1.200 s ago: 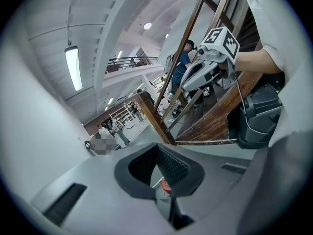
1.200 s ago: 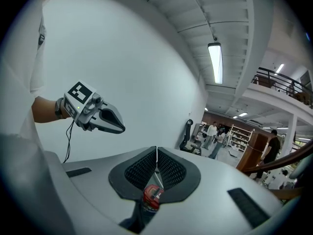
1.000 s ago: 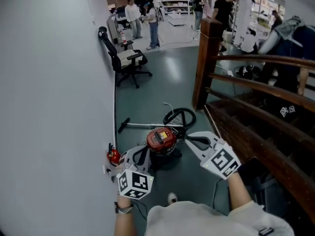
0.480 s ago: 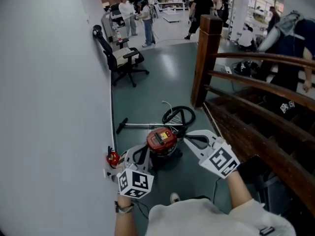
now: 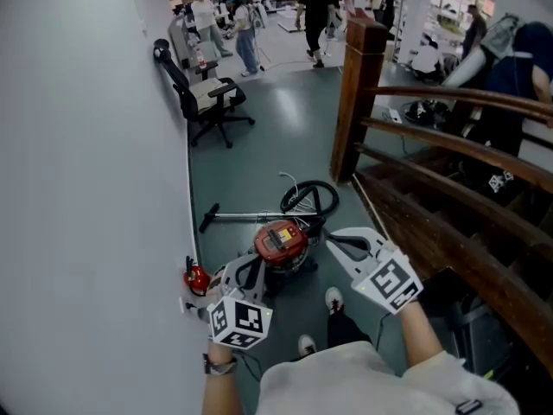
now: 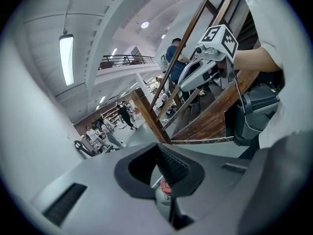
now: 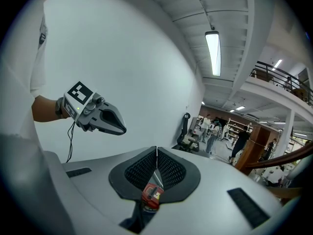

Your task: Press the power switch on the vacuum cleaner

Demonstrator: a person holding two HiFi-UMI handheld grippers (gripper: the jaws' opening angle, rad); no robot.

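The vacuum cleaner (image 5: pixel 281 242), a black drum with a red top, stands on the grey floor below me. Its black hose (image 5: pixel 311 199) coils behind it and its wand (image 5: pixel 233 217) lies to the left. My left gripper (image 5: pixel 238 269) hangs shut just left of the drum, above floor level. Just to the drum's right, my right gripper (image 5: pixel 335 237) is also shut and holds nothing. The red top (image 7: pixel 152 195) shows through the gap under the right gripper's (image 7: pixel 156 153) closed pads. A bit of it (image 6: pixel 166 186) shows below the left gripper's (image 6: pixel 157 148) tips.
A grey wall (image 5: pixel 95 188) runs along the left, with a small red object (image 5: pixel 197 277) at its foot. A wooden post (image 5: pixel 354 93) and banister (image 5: pixel 449 145) close off the right. An office chair (image 5: pixel 203 98) stands further on, and people walk at the far end. My shoe (image 5: pixel 334 299) is near the drum.
The head view has shifted slightly, and my leg and shoe have come into view beside the vacuum. People in the background have walked on. Both grippers stay shut beside the drum.
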